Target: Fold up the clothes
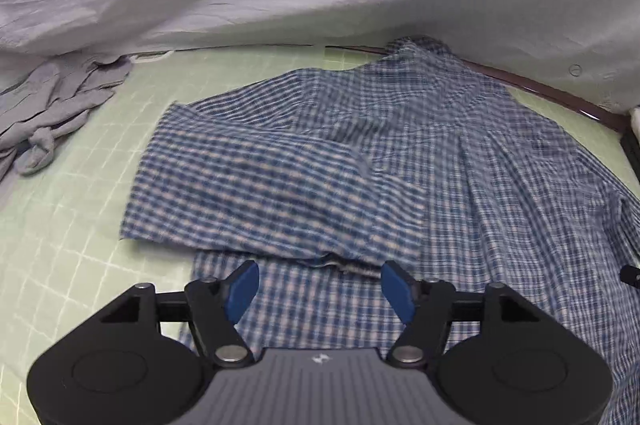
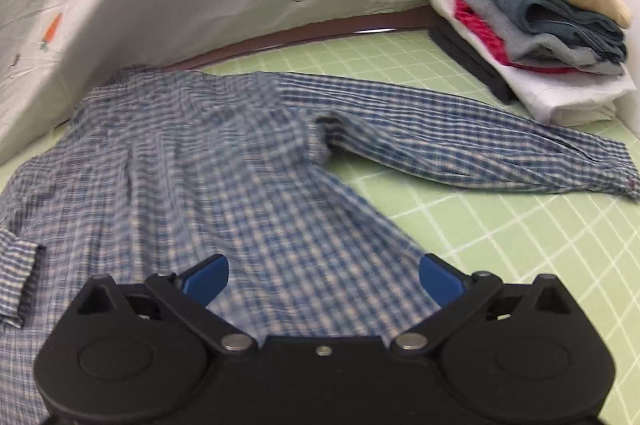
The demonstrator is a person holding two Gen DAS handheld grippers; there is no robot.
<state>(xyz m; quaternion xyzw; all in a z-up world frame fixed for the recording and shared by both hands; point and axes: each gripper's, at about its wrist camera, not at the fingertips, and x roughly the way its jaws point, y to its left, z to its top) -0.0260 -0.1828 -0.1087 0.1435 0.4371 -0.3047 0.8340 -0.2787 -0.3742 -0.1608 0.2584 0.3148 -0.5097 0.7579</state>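
Inspector: Blue pads of the left gripper stand apart, nothing between them, just above the plaid shirt. Right gripper likewise stands wide and empty over the shirt's near hem.

Clerk: Position of the garment?

Inspector: Spread flat on the green gridded mat, collar toward the far white sheet.

Clerk: Progress?

Inspector: Early, in my judgement. One sleeve is laid across the body on the left. The other sleeve lies stretched out to the right, not yet folded. Body folds remain.

Clerk: Differences between views?

Inspector: Only the left wrist view shows the folded-in sleeve fully, plus a crumpled grey garment at far left. Only the right wrist view shows the outstretched sleeve and a stack of folded clothes at far right.
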